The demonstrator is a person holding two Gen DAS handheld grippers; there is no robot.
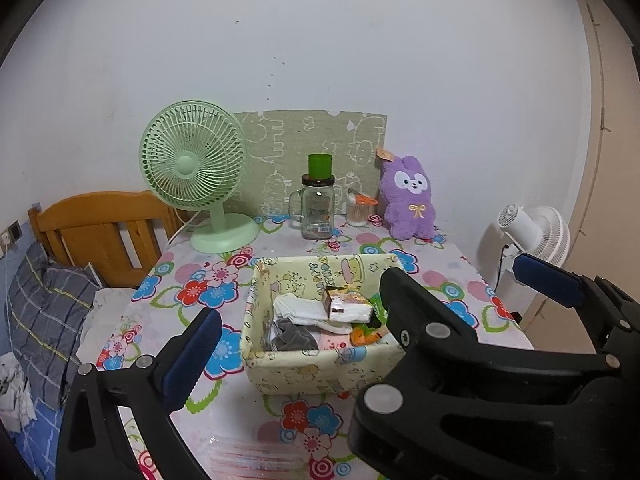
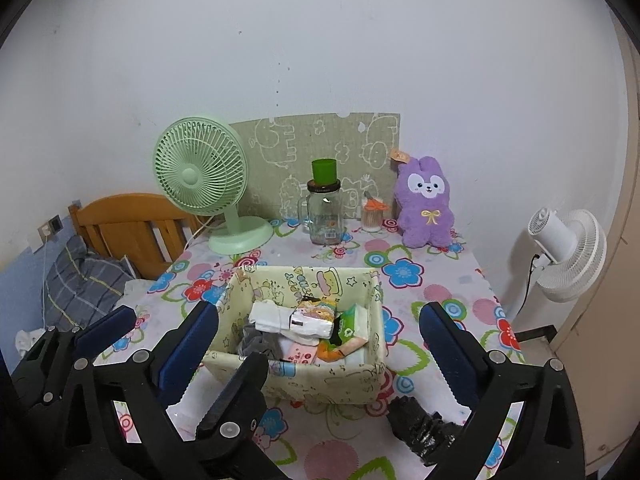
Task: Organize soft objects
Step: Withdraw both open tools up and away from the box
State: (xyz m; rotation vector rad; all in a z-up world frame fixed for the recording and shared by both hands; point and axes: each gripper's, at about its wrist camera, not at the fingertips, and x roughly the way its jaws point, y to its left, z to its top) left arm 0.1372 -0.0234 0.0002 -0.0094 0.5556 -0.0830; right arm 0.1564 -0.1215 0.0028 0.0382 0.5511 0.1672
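Note:
A pale yellow cartoon-print fabric basket (image 1: pixel 320 372) (image 2: pixel 320 380) sits mid-table. It holds white socks (image 1: pixel 300 310), a grey sock (image 1: pixel 294 338), a tissue pack (image 2: pixel 312 320), a green wipes pack (image 2: pixel 348 326) and an orange item (image 1: pixel 366 336). My left gripper (image 1: pixel 320 316) is open in front of the basket, nothing between its fingers. My right gripper (image 2: pixel 319 308) is open too, straddling the basket's near side without touching it; its left finger overlaps the left gripper. A black crumpled thing (image 2: pixel 424 428) lies by the right finger. A purple plush rabbit (image 1: pixel 408 200) (image 2: pixel 426 204) leans on the back wall.
At the back stand a green desk fan (image 1: pixel 196 168), a glass mug jar with a green cup (image 1: pixel 318 208) and a cotton-swab pot (image 1: pixel 358 210). A white fan (image 2: pixel 568 252) stands off the table's right edge. A wooden headboard (image 1: pixel 100 232) and bedding lie left. A clear packet (image 1: pixel 248 456) lies at the near edge.

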